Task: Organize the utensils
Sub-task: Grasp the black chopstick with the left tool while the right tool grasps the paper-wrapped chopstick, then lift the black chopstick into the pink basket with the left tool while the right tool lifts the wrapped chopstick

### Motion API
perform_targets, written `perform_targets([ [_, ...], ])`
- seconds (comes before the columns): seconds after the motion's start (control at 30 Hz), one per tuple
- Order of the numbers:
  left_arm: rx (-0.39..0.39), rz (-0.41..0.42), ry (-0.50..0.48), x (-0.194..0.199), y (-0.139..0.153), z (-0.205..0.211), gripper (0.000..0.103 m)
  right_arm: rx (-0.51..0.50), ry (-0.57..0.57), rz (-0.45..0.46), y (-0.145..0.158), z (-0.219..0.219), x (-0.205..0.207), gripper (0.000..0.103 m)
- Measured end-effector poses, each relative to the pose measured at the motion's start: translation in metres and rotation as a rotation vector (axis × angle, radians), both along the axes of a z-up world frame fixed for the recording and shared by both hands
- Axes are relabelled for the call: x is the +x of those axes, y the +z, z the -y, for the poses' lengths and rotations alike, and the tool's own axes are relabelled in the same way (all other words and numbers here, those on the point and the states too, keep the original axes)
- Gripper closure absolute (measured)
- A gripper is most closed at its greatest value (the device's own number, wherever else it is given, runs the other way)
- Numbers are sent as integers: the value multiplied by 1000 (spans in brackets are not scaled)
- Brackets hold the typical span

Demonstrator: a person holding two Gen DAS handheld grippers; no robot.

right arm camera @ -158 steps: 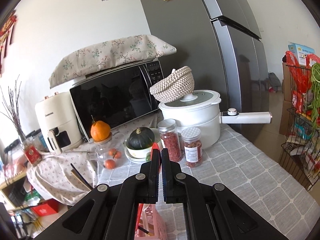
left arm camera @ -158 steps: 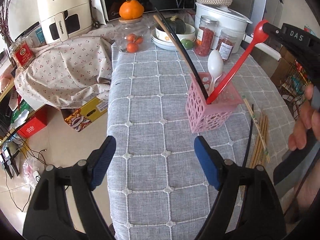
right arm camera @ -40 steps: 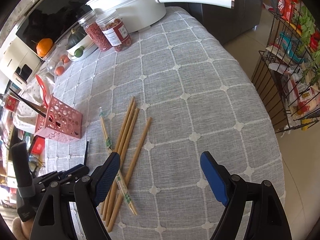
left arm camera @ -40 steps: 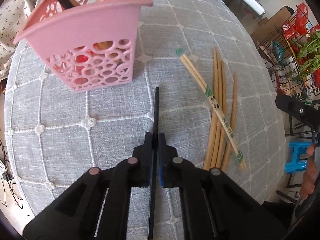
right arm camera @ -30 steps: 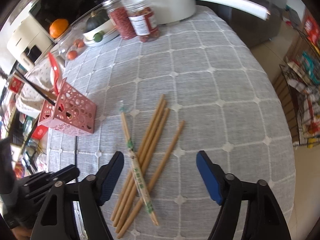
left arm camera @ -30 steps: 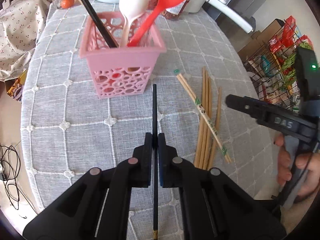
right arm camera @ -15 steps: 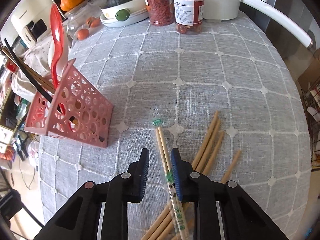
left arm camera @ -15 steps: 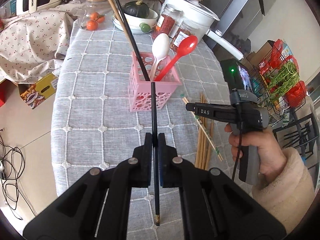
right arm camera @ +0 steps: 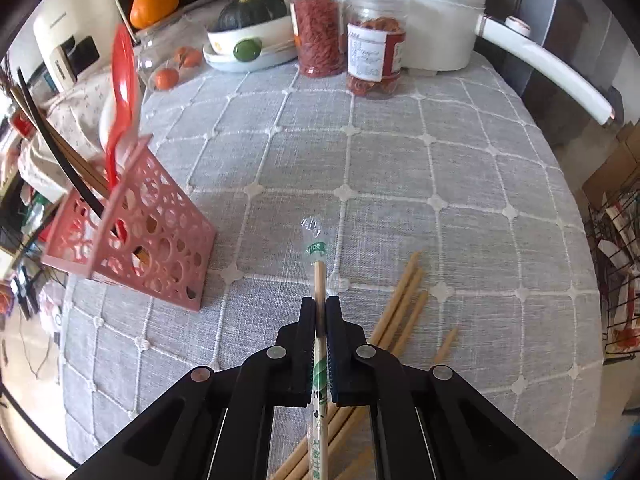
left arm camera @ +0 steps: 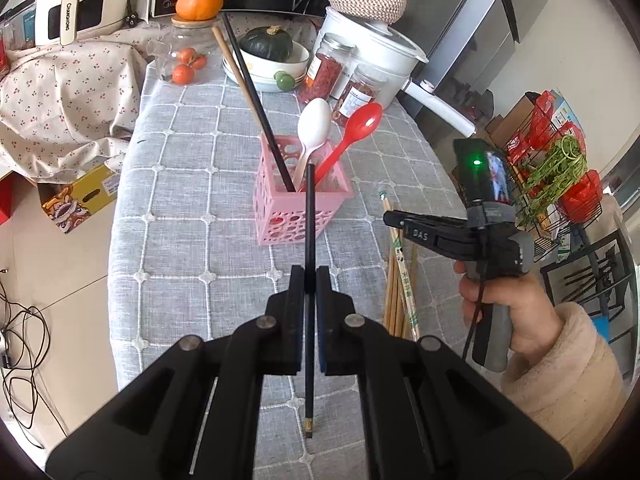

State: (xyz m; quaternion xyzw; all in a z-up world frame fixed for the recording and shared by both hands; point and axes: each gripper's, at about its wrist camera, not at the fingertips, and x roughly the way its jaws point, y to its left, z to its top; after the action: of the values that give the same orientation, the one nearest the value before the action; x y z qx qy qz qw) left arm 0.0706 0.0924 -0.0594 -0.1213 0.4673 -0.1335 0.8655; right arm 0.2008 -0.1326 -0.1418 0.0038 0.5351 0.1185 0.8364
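Observation:
My left gripper (left arm camera: 310,276) is shut on a black chopstick (left arm camera: 309,216), held off the table with its tip in front of the pink basket (left arm camera: 280,220). The basket holds a white spoon (left arm camera: 316,120), a red spoon (left arm camera: 356,128) and more chopsticks (left arm camera: 256,96). My right gripper (right arm camera: 320,304) is low over the table to the basket's right. Its jaws are closing, and the pads press on a wrapped pair of chopsticks (right arm camera: 319,276) that still lies on the cloth. Several bare wooden chopsticks (right arm camera: 404,300) lie just right of it. The pink basket (right arm camera: 160,248) stands to the left.
Two jars (right arm camera: 376,56), a white pot (right arm camera: 420,12) with a long handle, and a bowl holding a green squash (right arm camera: 248,12) stand at the back. The rounded table edge (left arm camera: 120,240) drops to the floor on the left. A wire rack (left arm camera: 560,184) stands at the right.
My left gripper has lifted the black chopstick off the cloth and drawn back from the basket. My right gripper has come down over the wrapped chopsticks and closed from wide open.

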Motion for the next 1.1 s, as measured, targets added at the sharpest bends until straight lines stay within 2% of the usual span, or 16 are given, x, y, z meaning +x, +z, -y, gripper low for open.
perform_targets([
  [0.2,-17,97,29,-9,24,-6,97,109,1,159,58,32,-28,98],
  [0.33,-34,207,56,-18,50,-10,97,151,3,261,89,46,-46,98],
  [0.43,-82,305,109,-22,68,-22,97,192,-12,306,107,53,-56,98],
  [0.63,-171,457,238,-22,90,-40,97,231,-40,318,116,65,-56,98],
  [0.73,-168,513,274,-17,93,-39,97,236,-45,304,112,67,-54,98],
  [0.9,-148,506,284,0,85,-29,97,235,-39,302,110,63,-55,98],
  [1.1,-111,429,267,19,69,-18,97,237,-42,300,110,62,-54,98],
])
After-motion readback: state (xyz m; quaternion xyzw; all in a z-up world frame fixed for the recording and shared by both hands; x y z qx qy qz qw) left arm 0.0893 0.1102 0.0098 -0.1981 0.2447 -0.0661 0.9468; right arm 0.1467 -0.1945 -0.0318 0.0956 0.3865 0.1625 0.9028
